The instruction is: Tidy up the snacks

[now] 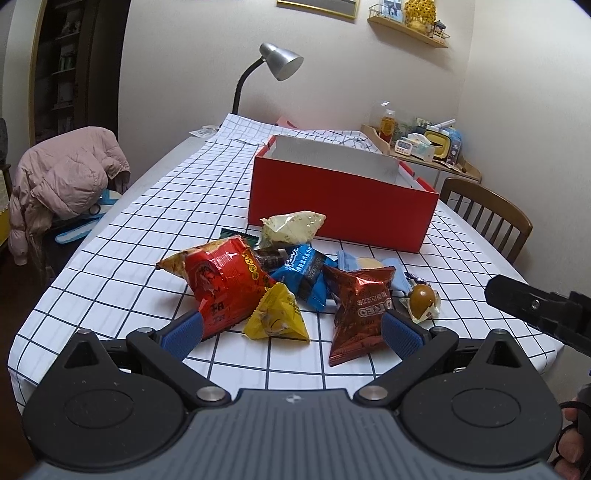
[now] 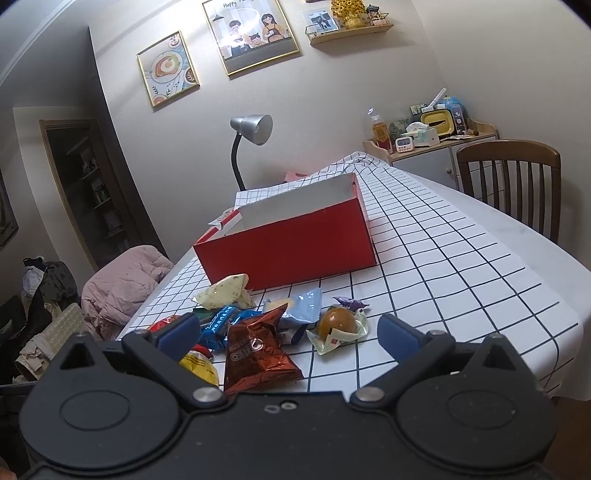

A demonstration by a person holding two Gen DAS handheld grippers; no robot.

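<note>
- A red box (image 1: pixel 340 206) stands open on a table (image 2: pixel 461 266) covered with a white cloth in a dark grid; what shows of its pale inside holds no snacks, though its floor is hidden
- The snacks lie in 1 loose pile on the cloth just in front of the box, so the sorting looks not yet begun and every packet is left to move
- In the pile: a red bag (image 1: pixel 225 284), a yellow pouch (image 1: pixel 275 314), a blue packet (image 1: pixel 304 275), a brown packet (image 1: pixel 360 306), a pale green pouch (image 1: pixel 291 227), a light blue wrapper (image 2: pixel 301 308) and a clear pack with a brown egg (image 2: pixel 338 323)
- The left gripper (image 1: pixel 291 332) is spread wide and empty, low over the near edge of the pile, the yellow pouch between its blue pads
- The right gripper (image 2: pixel 288 332) is also wide and empty, the brown packet and egg between its pads
- Readable writing: the brown packet reads "OREO", seen upside down; a wall poster (image 2: pixel 251 33) begins "Happy"; other packet print is too small to read
</note>
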